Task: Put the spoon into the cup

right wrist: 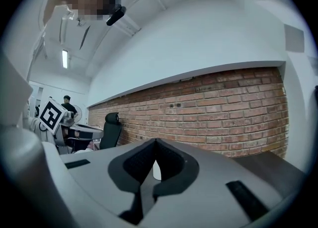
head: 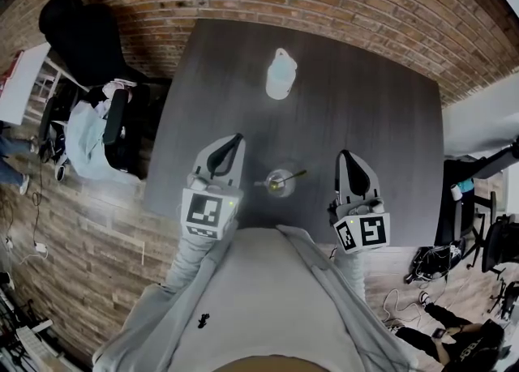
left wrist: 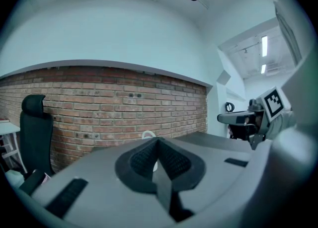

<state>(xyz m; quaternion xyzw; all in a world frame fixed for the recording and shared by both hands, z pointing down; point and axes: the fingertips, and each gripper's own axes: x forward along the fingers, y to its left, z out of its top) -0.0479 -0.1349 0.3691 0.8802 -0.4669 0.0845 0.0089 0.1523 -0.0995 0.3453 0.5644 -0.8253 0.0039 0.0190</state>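
Dark worktop [head: 365, 103] carries the cup [head: 271, 187], near edge, with the spoon [head: 295, 174] already standing in it, handle leaning right. Left gripper [head: 233, 143] and right gripper [head: 347, 160] flank the cup, fingers clenched on nothing. Task looks done, nothing left.

The table [head: 365, 103] is viewed steeply from above; both gripper views are aimed low, across it, at the brick wall [left wrist: 124, 103].
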